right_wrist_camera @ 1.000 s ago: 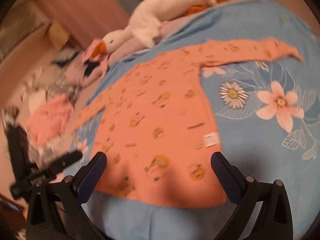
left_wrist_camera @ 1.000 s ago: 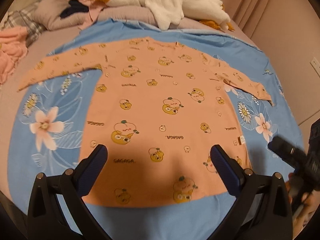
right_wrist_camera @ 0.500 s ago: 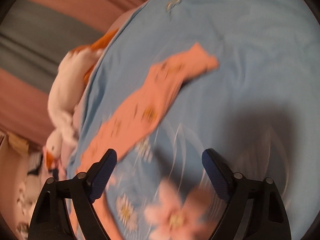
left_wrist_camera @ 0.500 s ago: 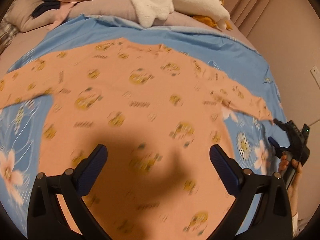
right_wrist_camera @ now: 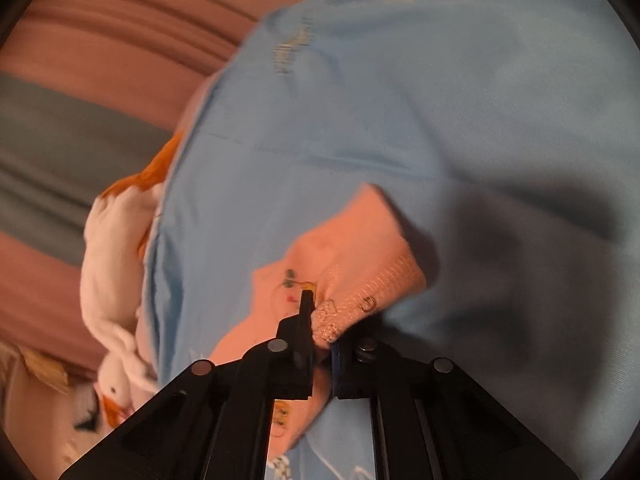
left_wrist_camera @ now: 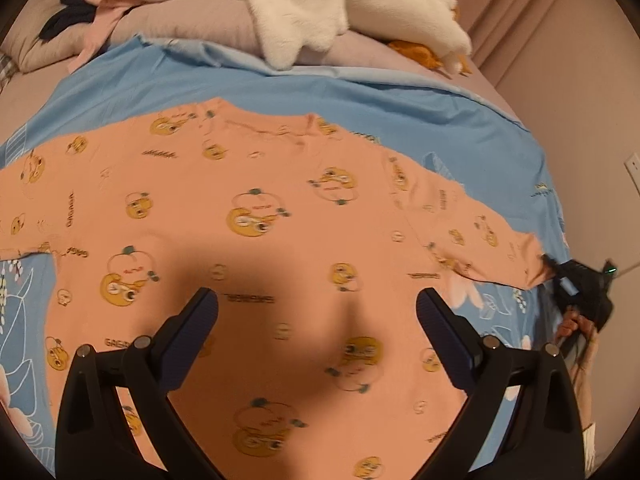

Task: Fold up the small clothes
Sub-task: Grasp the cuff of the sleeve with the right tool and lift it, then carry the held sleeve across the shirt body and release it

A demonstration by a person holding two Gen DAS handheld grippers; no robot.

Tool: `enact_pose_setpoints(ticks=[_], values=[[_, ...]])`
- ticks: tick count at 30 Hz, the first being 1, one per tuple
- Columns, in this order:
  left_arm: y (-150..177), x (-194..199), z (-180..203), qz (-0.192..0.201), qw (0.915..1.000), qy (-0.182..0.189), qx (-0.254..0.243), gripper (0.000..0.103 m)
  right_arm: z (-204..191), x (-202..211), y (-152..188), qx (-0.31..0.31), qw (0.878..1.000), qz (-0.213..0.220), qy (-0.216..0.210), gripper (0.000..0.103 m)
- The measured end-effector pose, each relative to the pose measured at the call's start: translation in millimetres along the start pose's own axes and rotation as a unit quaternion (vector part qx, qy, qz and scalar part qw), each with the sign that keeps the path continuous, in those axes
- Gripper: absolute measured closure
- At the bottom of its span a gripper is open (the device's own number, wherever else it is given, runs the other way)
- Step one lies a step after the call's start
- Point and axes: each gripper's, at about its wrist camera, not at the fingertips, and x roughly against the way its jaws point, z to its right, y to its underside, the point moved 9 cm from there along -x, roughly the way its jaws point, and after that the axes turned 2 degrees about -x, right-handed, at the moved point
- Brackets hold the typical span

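I have the shirt point(left_wrist_camera: 280, 248) spread flat on a blue floral sheet point(left_wrist_camera: 440, 104) over the bed, a plush goose point(left_wrist_camera: 320, 0) at the far edge and pink curtains point(left_wrist_camera: 520, 0) far right; its print reads GAGAGA. My left gripper point(left_wrist_camera: 316, 312) hovers wide open and empty over it, my right gripper point(right_wrist_camera: 320, 344) pinched on the cuff point(right_wrist_camera: 360, 280) at the right

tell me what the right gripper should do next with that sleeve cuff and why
Probably lift and carry the sleeve cuff inward over the shirt's body. The right gripper is shut on the cuff, the shirt lies spread flat on the blue sheet, and the left gripper hangs open above it, holding nothing.
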Motion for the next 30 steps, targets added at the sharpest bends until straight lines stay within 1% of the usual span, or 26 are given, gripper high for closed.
enact_pose_setpoints(ticks=[2,3,5,6,8,9,10,12,14,15,16,17,18,19,20,21,22,24,25,26,27,28,30], values=[[0,2,-12,0.001,0.9999,-0.002,0.011,0.004,-32,6,5,0.070,0.997,0.012,-0.001,0.096],[-1,4,-20,0.003,0.9998,-0.002,0.020,0.004,-61,11,17,0.131,0.991,0.017,0.003,0.096],[-3,12,-34,0.009,0.9992,0.001,0.040,0.004,-97,15,34,0.199,0.980,0.018,0.003,0.096],[-5,16,-41,0.012,0.9988,0.001,0.048,0.004,-132,18,55,0.261,0.965,0.019,0.001,0.096],[-7,26,-56,0.019,0.9978,-0.002,0.063,0.004,-172,18,81,0.330,0.944,0.023,-0.001,0.096],[-8,31,-64,0.024,0.9973,-0.004,0.070,0.004,-205,19,109,0.393,0.919,0.029,-0.001,0.096],[-9,38,-73,0.029,0.9966,-0.007,0.076,0.004,-221,19,125,0.425,0.905,0.032,0.000,0.096],[-10,53,-95,0.041,0.9949,-0.015,0.091,0.004,-260,13,173,0.501,0.865,0.030,-0.002,0.096],[-9,66,-115,0.050,0.9931,-0.024,0.103,0.004,-280,7,210,0.543,0.839,0.025,-0.001,0.096],[-7,72,-126,0.055,0.9920,-0.029,0.110,0.004,-297,0,240,0.578,0.815,0.028,0.001,0.096],[-6,78,-138,0.060,0.9906,-0.036,0.118,0.004,-305,-5,258,0.598,0.801,0.030,0.003,0.096],[-3,85,-152,0.065,0.9886,-0.045,0.128,0.004,-316,-10,286,0.628,0.778,0.033,0.006,0.096],[0,92,-168,0.069,0.9864,-0.053,0.139,0.004,-325,-21,307,0.651,0.758,0.034,0.008,0.096],[2,95,-177,0.070,0.9851,-0.058,0.146,0.004,-330,-27,326,0.670,0.742,0.033,0.010,0.096],[6,99,-190,0.070,0.9835,-0.066,0.153,0.004,-333,-35,350,0.690,0.723,0.030,0.011,0.096],[10,101,-200,0.068,0.9823,-0.072,0.159,0.004,-333,-44,369,0.705,0.709,0.025,0.013,0.097],[14,103,-209,0.065,0.9810,-0.079,0.165,0.004,-334,-50,382,0.715,0.699,0.022,0.015,0.097],[20,106,-224,0.062,0.9785,-0.089,0.176,0.004,-332,-59,414,0.740,0.672,0.019,0.018,0.097],[22,107,-230,0.062,0.9775,-0.091,0.180,0.004,-331,-62,431,0.757,0.653,0.021,0.019,0.097],[24,108,-235,0.062,0.9766,-0.094,0.184,0.004,-329,-65,446,0.770,0.637,0.023,0.019,0.097],[25,108,-240,0.062,0.9756,-0.095,0.188,0.004,-329,-61,459,0.779,0.626,0.023,0.019,0.097],[27,110,-243,0.062,0.9749,-0.095,0.192,0.004,-327,-62,466,0.785,0.619,0.020,0.018,0.097],[27,111,-247,0.063,0.9742,-0.093,0.196,0.004,-322,-62,485,0.801,0.598,0.021,0.014,0.097]])
